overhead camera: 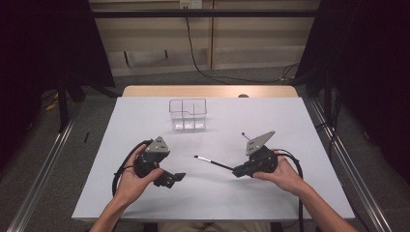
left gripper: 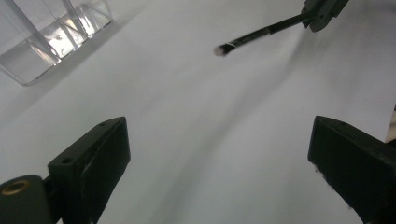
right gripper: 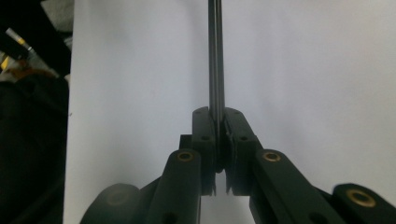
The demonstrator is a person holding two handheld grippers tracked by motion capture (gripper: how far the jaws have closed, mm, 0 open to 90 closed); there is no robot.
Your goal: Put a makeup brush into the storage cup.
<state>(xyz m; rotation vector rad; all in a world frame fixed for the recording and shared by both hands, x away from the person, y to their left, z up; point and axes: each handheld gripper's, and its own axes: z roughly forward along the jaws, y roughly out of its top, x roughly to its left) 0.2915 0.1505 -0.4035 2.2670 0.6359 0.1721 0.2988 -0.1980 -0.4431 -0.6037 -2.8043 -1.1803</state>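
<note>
Two black hand-held grippers work over a smooth white table [overhead camera: 145, 193]. The right gripper [overhead camera: 238, 172], held in the person's right hand [overhead camera: 285, 175], has its jaws pressed together on the thin black handle of a makeup brush [overhead camera: 212, 163]. In the right gripper view, the slim, glossy, round handle [right gripper: 215, 60] runs straight up from between the two flat pads, which pinch it near its end. The brush slants out toward the middle of the table, its small pale bristle tip at the far end, above the white surface. In the left gripper view the same brush [left gripper: 261, 35] enters from the upper right, with a narrow silver band just behind the soft, rounded whitish tip.

The left gripper [overhead camera: 178, 178], held in the person's left hand [overhead camera: 133, 181], rests low near the table's front left, and its jaws are spread wide with nothing between them; in the left gripper view the two blocky matte pads [left gripper: 100, 161] stand far apart over bare tabletop. Each gripper carries a grey three-cornered plate on top and trails a black cable.

Farther back, near the table's centre, stands a clear plastic organiser [overhead camera: 187, 115], a boxy container with thin transparent walls dividing it into compartments. It is well apart from both grippers and from the brush tip. In the left gripper view its glossy corner [left gripper: 51, 37] shows at upper left.
</note>
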